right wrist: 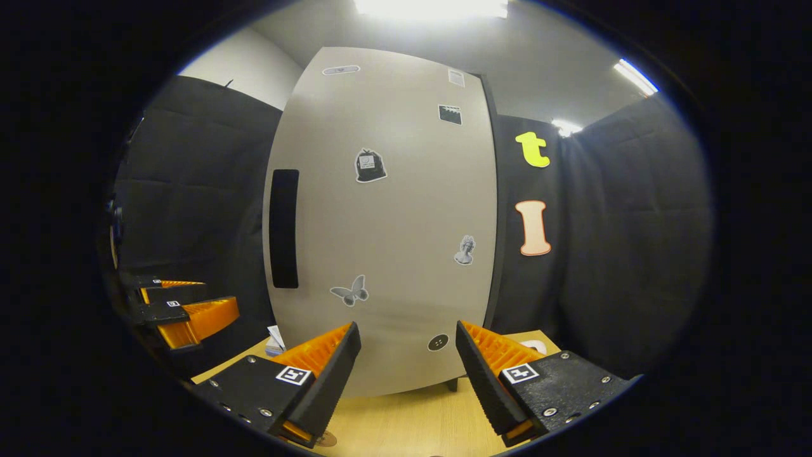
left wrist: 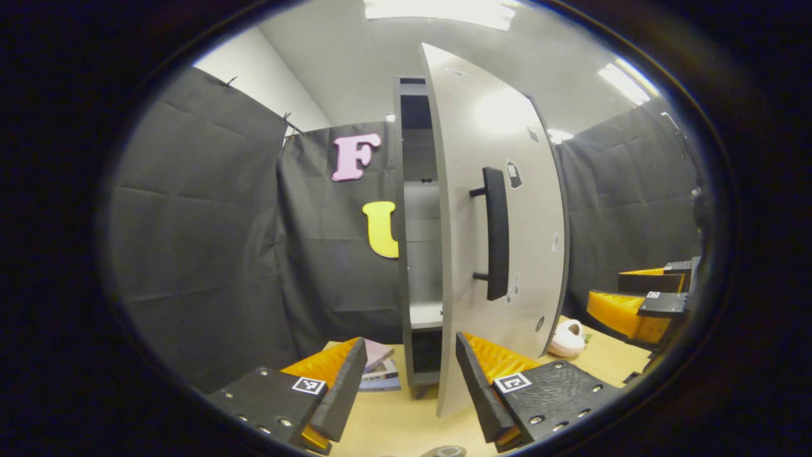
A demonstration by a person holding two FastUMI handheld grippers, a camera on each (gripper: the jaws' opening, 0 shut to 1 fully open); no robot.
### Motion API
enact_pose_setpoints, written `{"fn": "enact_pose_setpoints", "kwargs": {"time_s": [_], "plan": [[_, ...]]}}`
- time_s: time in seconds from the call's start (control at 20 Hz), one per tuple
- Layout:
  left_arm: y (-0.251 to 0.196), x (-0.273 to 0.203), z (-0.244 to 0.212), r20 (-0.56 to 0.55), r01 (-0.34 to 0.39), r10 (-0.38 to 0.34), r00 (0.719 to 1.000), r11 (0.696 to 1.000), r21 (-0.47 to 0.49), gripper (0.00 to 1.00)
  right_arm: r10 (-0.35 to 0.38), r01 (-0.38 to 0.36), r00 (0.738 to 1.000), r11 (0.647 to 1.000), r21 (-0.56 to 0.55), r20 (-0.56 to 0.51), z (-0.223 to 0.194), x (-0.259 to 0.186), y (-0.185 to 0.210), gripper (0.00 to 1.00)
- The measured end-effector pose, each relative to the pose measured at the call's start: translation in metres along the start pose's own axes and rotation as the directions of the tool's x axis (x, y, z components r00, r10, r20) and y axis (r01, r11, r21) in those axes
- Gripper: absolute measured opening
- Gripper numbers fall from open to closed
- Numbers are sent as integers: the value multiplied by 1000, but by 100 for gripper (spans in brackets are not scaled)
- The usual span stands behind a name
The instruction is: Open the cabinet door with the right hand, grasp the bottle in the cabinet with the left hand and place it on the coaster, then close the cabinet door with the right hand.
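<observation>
The grey cabinet (left wrist: 406, 222) stands on the wooden table with its door (left wrist: 507, 190) swung partly out toward me. The black bar handle (left wrist: 498, 235) is on the door's free edge. Through the gap I see pale shelves (left wrist: 425, 314); the door hides the rest of the inside. My left gripper (left wrist: 411, 381) is open in front of the gap, holding nothing. In the right gripper view the door (right wrist: 393, 222) faces me with stickers on it, its handle (right wrist: 284, 228) at the left. My right gripper (right wrist: 408, 374) is open, short of the door. A small round disc (left wrist: 446, 451) lies at the bottom edge.
A few books (left wrist: 380, 371) lie left of the cabinet's foot. A white soft object (left wrist: 566, 337) sits on the table beyond the door. The right gripper (left wrist: 647, 301) shows at the far right, and the left gripper (right wrist: 184, 311) at the left. Black cloth walls surround the table.
</observation>
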State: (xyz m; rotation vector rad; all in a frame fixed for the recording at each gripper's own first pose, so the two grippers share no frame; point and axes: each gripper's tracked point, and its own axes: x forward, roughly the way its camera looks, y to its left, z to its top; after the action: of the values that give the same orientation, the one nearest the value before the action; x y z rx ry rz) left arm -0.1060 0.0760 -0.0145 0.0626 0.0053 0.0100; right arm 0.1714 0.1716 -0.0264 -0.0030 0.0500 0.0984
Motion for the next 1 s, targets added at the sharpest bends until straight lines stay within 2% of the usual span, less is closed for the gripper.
{"fn": "enact_pose_setpoints", "kwargs": {"time_s": [0.25,0.5,0.6,0.75,0.8,0.85,1.0], "plan": [[-18,10,13,14,17,-18,1000,1000,13,80,-11,12,1000,999,44,-12,-3,6,-1,93],[-53,22,21,32,79,-80,996,997,17,81,-28,28,1000,997,70,-15,-4,14,-9,93],[-56,25,21,31,79,-79,996,997,20,81,-37,38,999,996,82,-15,-4,17,-12,92],[-66,33,18,28,103,-102,994,995,-16,81,-44,44,999,996,77,2,0,21,-17,93],[-70,35,18,30,120,-119,993,992,-40,85,-45,45,999,996,74,3,1,22,-18,93],[-73,36,19,35,136,-134,990,989,-62,81,-41,41,999,996,73,4,0,22,-17,93],[-74,35,30,66,156,-151,986,984,-80,81,-40,40,999,997,65,1,-1,22,-20,94]]}}
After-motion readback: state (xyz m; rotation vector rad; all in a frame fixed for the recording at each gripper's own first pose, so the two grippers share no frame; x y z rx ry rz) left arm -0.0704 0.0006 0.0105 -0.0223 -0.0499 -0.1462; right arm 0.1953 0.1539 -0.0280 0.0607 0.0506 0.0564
